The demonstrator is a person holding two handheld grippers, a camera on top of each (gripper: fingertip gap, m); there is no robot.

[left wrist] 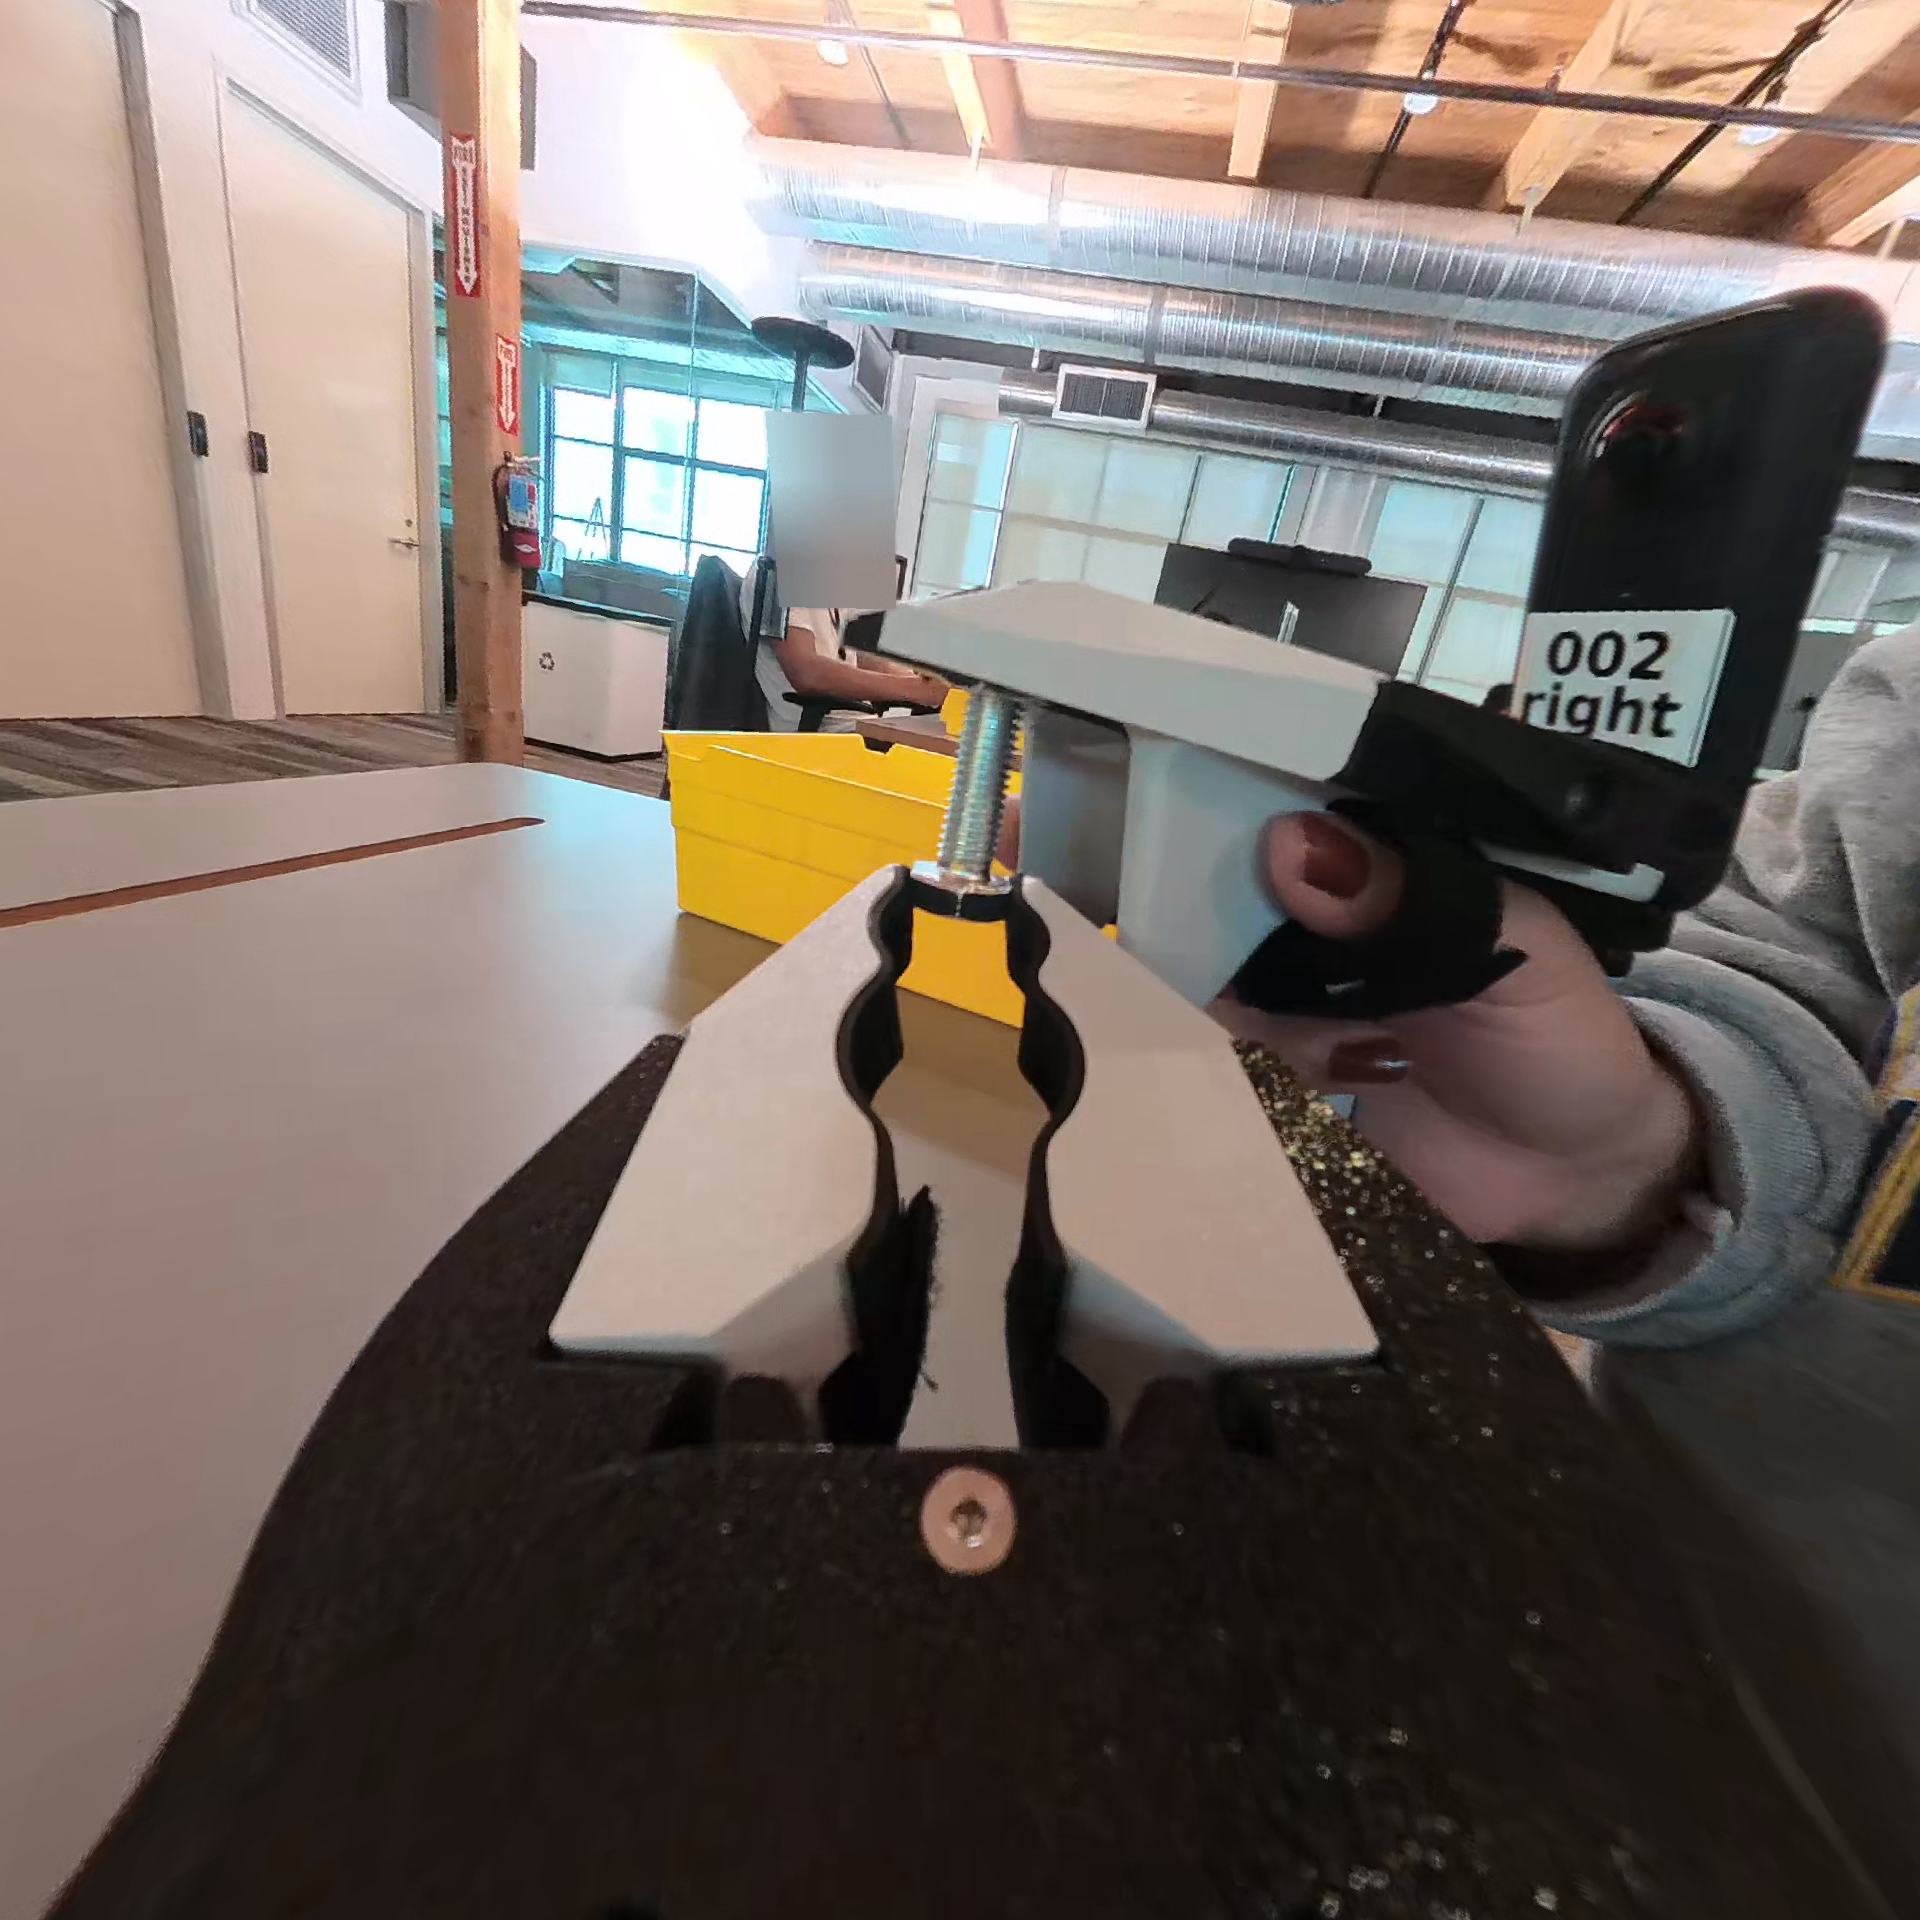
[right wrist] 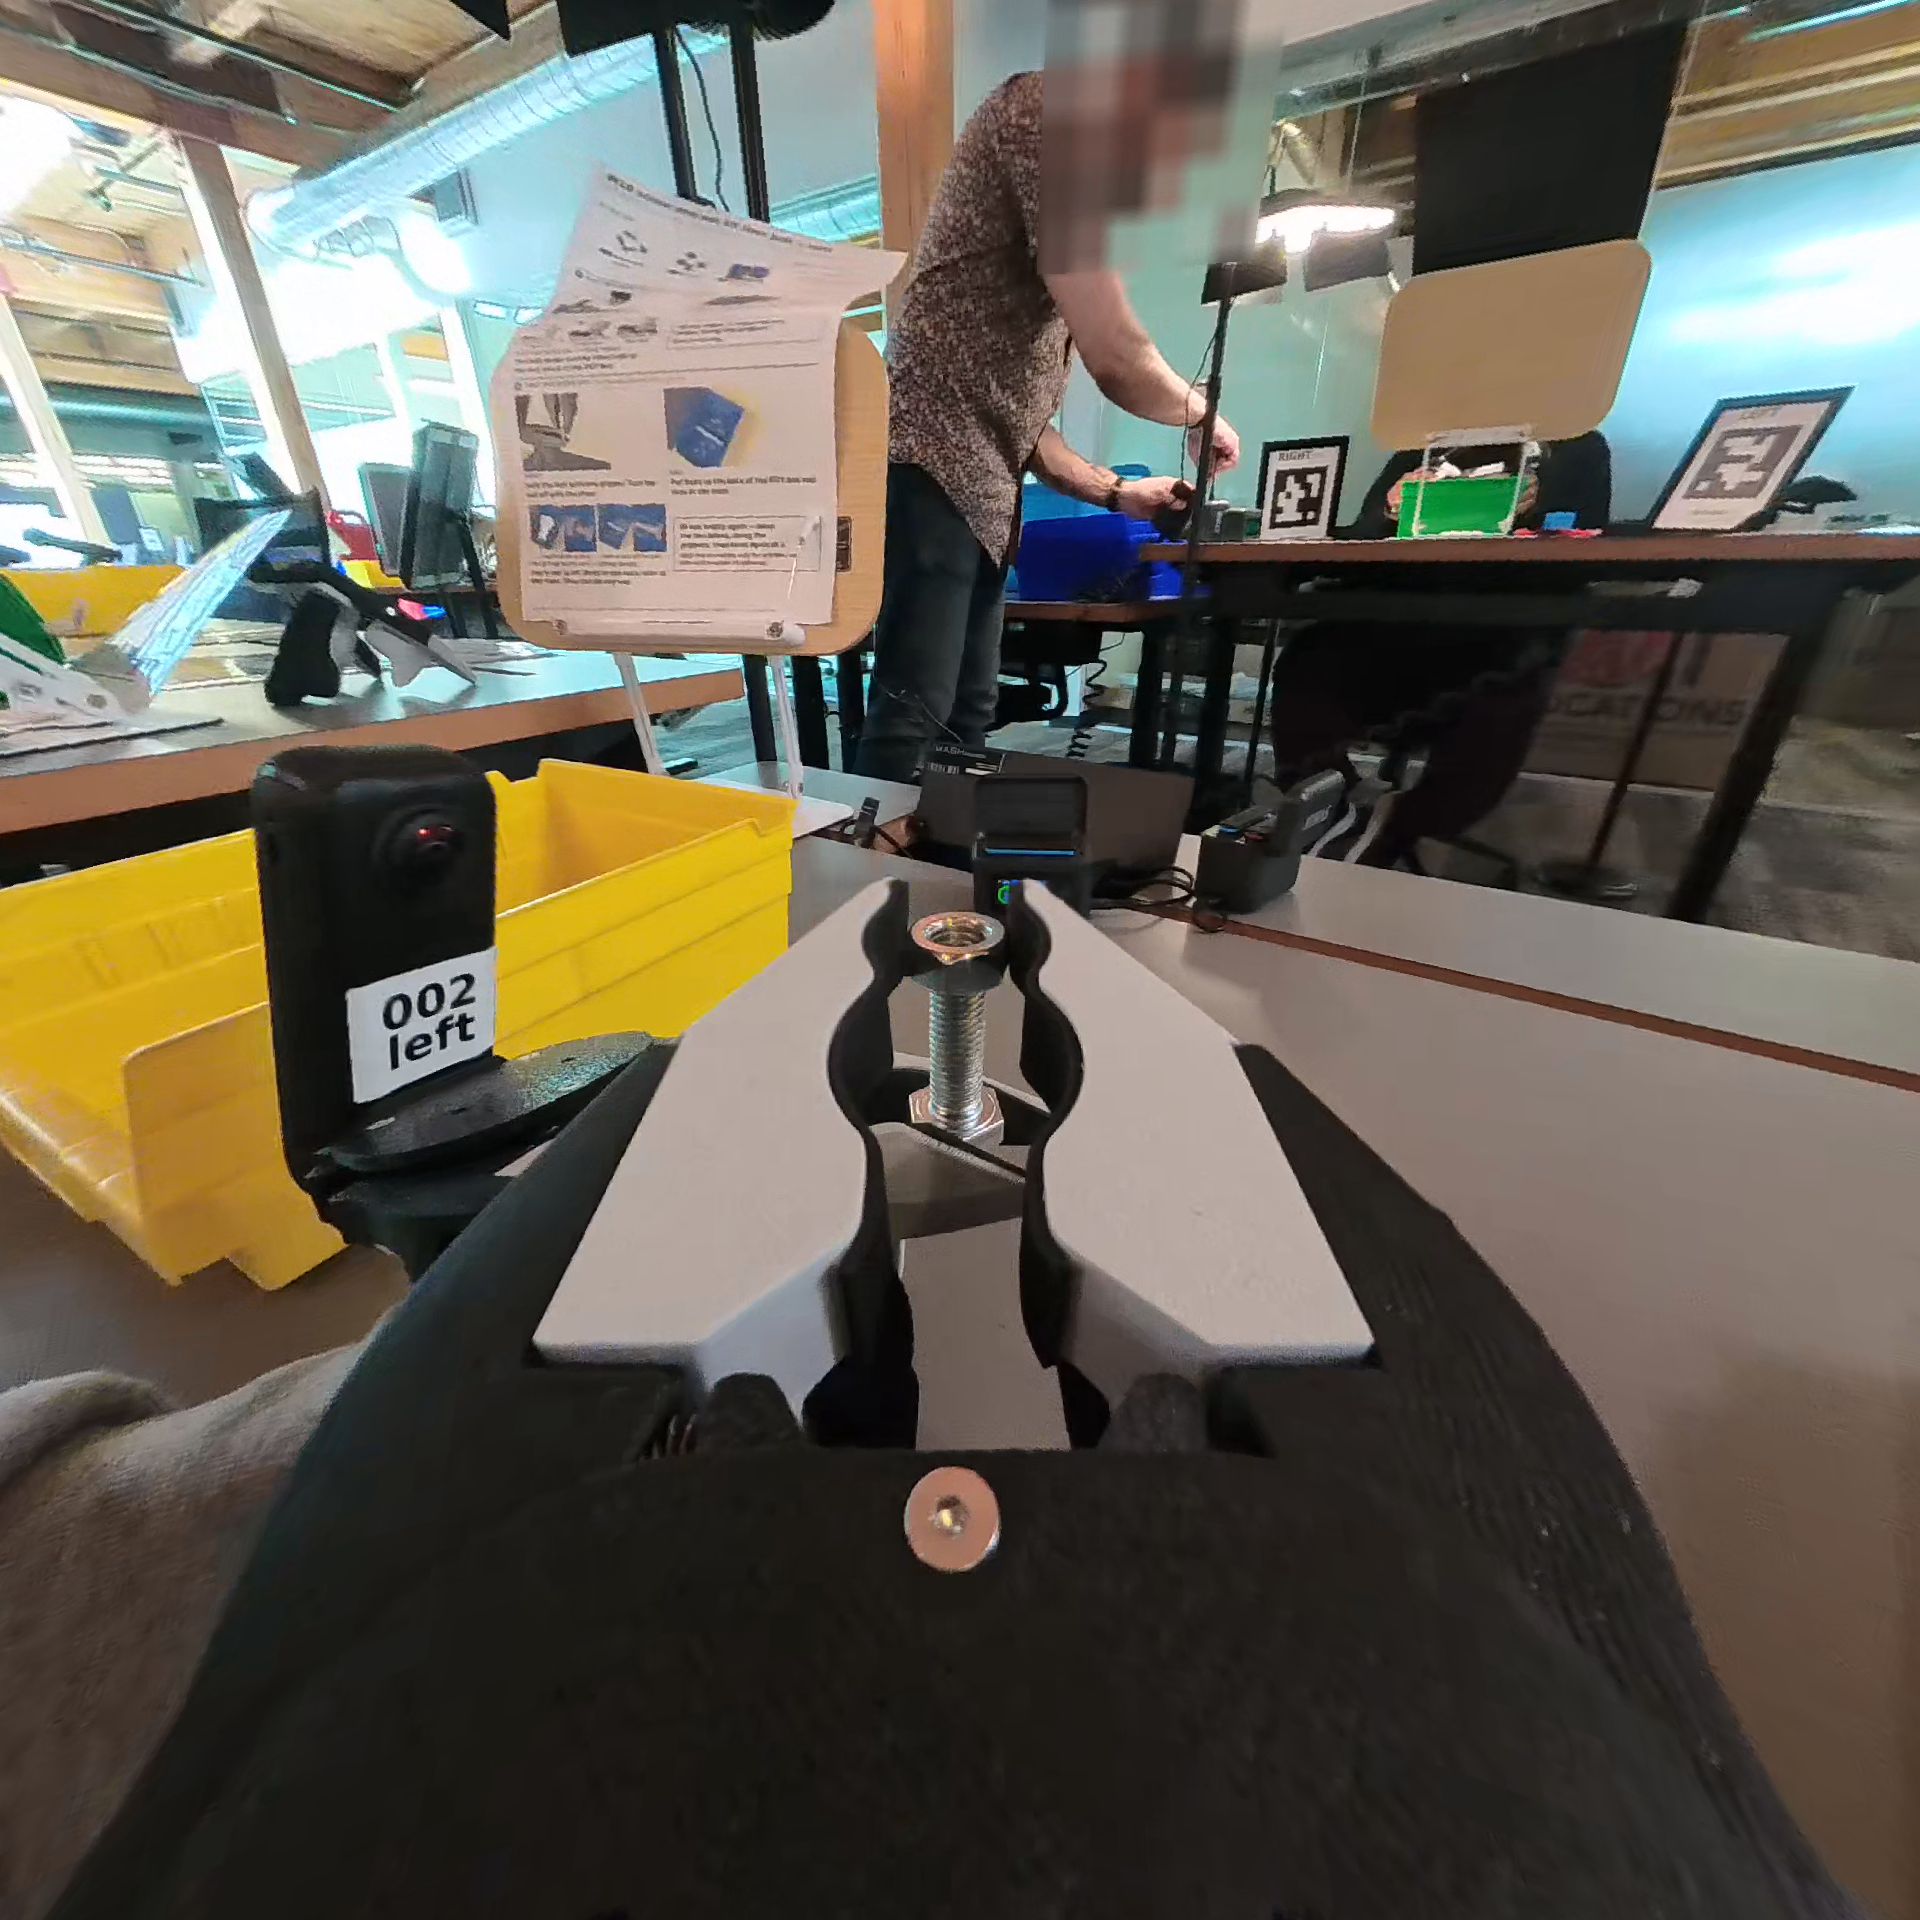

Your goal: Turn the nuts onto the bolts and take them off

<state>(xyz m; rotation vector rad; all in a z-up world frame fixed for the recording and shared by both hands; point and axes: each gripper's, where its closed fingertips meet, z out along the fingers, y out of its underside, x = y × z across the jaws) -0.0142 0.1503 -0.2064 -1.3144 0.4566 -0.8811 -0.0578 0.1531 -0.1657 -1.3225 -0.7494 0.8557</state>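
Above the worktop (left wrist: 312, 1039), we have the bolt (left wrist: 977, 790) upright: left gripper (left wrist: 961, 899) jaws clenched on its hex head, right gripper (right wrist: 954, 940) jaws clamped on the nut (right wrist: 956, 938). Steel, rigid, slick; we judge the flats the best hold.

L tool (left wrist: 961, 902) clamped; R tool (right wrist: 954, 935) clamped above it.
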